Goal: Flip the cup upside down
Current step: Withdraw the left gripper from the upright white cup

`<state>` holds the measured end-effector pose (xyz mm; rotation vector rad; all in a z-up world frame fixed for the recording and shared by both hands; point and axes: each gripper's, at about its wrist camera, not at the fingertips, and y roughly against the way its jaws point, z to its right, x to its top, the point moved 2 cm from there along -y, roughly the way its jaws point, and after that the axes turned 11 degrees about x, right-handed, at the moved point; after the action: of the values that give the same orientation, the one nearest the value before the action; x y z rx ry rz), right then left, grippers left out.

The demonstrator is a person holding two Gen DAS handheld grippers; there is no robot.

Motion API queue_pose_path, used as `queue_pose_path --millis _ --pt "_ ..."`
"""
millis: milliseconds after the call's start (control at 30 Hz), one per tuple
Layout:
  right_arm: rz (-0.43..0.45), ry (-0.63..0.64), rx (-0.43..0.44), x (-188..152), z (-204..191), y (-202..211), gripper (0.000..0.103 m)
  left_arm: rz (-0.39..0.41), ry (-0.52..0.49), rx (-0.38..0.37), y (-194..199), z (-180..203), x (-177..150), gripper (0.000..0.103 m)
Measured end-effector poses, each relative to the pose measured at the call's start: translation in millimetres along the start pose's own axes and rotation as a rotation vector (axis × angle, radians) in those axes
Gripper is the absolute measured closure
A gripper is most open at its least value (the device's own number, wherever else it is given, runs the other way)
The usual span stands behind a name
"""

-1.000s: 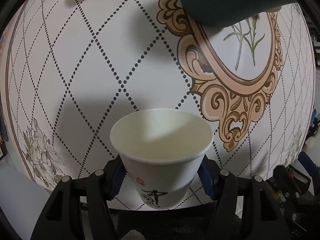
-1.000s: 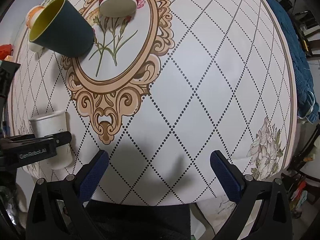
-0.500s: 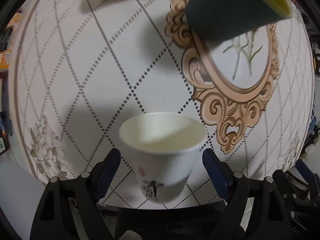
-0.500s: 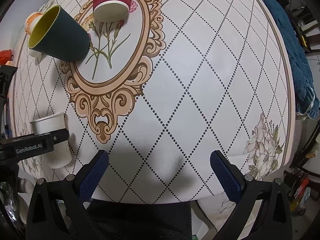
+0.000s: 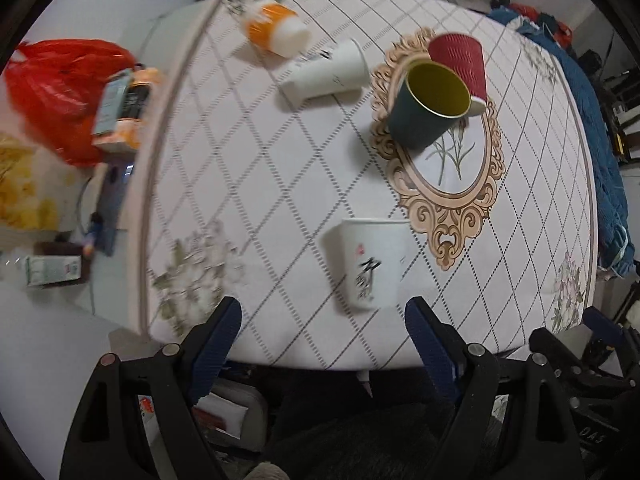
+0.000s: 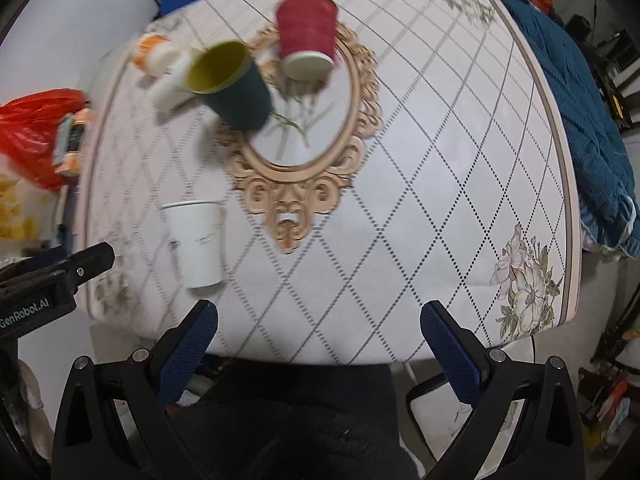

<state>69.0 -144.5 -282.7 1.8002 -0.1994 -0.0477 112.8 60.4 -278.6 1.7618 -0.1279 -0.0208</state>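
Observation:
A white paper cup (image 5: 370, 264) with black writing stands upright, mouth up, near the table's front edge; it also shows in the right wrist view (image 6: 196, 242). My left gripper (image 5: 324, 330) is open and empty, pulled back from the cup, level with the table edge. My right gripper (image 6: 318, 336) is open and empty, at the front edge to the right of the cup. The left gripper's body (image 6: 52, 276) shows at the left of the right wrist view.
A dark green cup (image 5: 430, 106) stands upright and a red ribbed cup (image 5: 460, 66) stands mouth down on the oval motif. A white cup (image 5: 326, 74) and an orange and white cup (image 5: 274, 34) lie on their sides at the back. A red bag (image 5: 60, 92) is off the table's left.
My left gripper opened, let go of the white cup and drew back and up from it. The cup stays upright on the table. My right gripper also pulled back a little.

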Motion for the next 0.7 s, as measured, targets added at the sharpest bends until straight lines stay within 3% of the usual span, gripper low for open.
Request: queue_pose_path --millis 400,633,667,700 --pt "0.083 0.078 0.048 -28 -65 48 0.000 0.043 0.074 0.020 24 -46 -41 0.019" --pt "0.031 0.191 0.050 -17 -93 35 0.000 0.030 0.169 0.036 13 -63 -47 0.019" --pt "0.024 0.226 0.035 -13 -96 32 0.000 0.023 0.189 0.044 8 -67 -46 0.017" --pt "0.016 0.281 0.012 -7 -102 28 0.000 0.017 0.206 0.054 3 -70 -45 0.008"
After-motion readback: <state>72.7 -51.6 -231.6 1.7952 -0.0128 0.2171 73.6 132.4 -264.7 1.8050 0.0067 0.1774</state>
